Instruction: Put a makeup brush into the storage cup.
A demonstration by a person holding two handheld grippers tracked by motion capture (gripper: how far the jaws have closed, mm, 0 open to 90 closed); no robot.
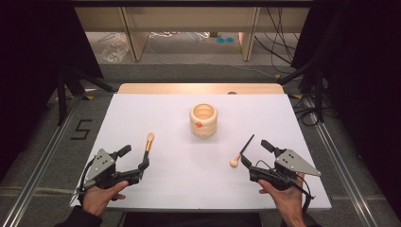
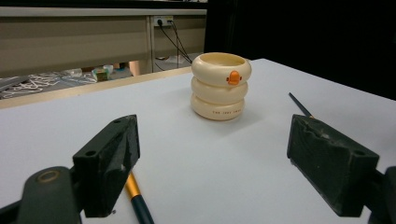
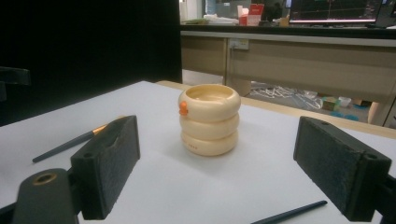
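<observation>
1. Since both brushes lie loose on the white table (image 1: 156,118) and the cream ringed holder (image 1: 204,120) looks empty, nothing appears done yet; the likely job, putting brushes in the holder, remains.
2. Left gripper (image 1: 137,161) has its jaws spread wide, gripping nothing; the left brush (image 1: 149,144) lies at its 12 o'clock, handle by one jaw.
3. Right gripper (image 1: 255,153) is likewise agape and empty; the right brush (image 1: 242,151) sits at its 11 o'clock.

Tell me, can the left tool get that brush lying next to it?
Probably yes. The left tool is open, and the brush lies loose on the white table just past its jaws, with nothing lying on it.
</observation>
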